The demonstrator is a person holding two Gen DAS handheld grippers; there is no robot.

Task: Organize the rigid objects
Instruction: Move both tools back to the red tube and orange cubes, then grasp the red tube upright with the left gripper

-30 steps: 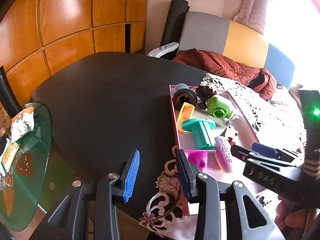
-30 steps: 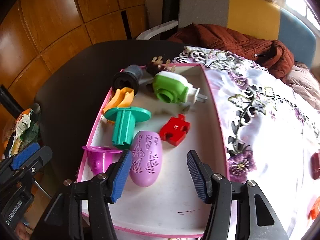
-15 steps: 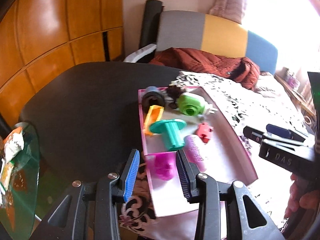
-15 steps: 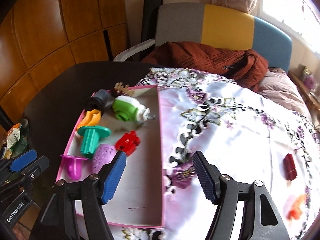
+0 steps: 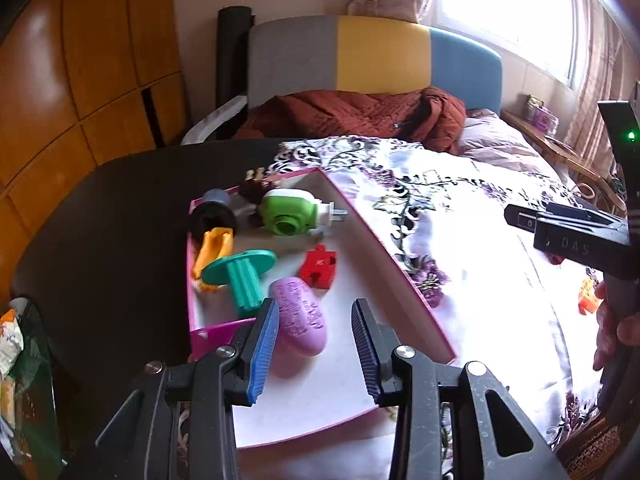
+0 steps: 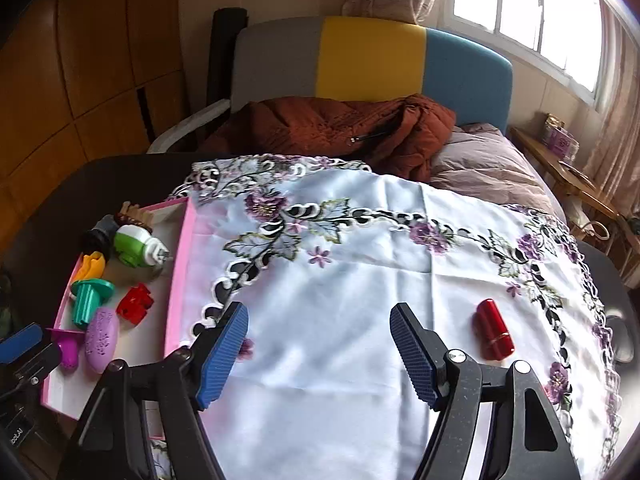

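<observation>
Here the left claw (image 5: 315, 340) hung with its blue-padded jaws apart and empty over the near end of the shallow pink-rimmed white tray (image 5: 404, 276), the lilac patterned oval piece (image 5: 300, 316) lying just beyond its left pad. In that tray also lay a teal plastic mushroom-shaped peg (image 5: 240, 270), a red jigsaw-shaped block (image 5: 319, 267), an orange scoop-like piece (image 5: 213, 249), a green and white camera-like toy (image 5: 289, 216) and a dark grey spool (image 5: 214, 216). The right claw (image 6: 320, 352) was spread wide, holding nothing, above the white floral embroidered cloth (image 6: 360, 264) on the dark round bench (image 5: 108, 216). A glossy red cylinder, possibly a lipstick case (image 6: 493, 334), rested on the cloth just right of that claw's right pad, well apart from the tray.
</observation>
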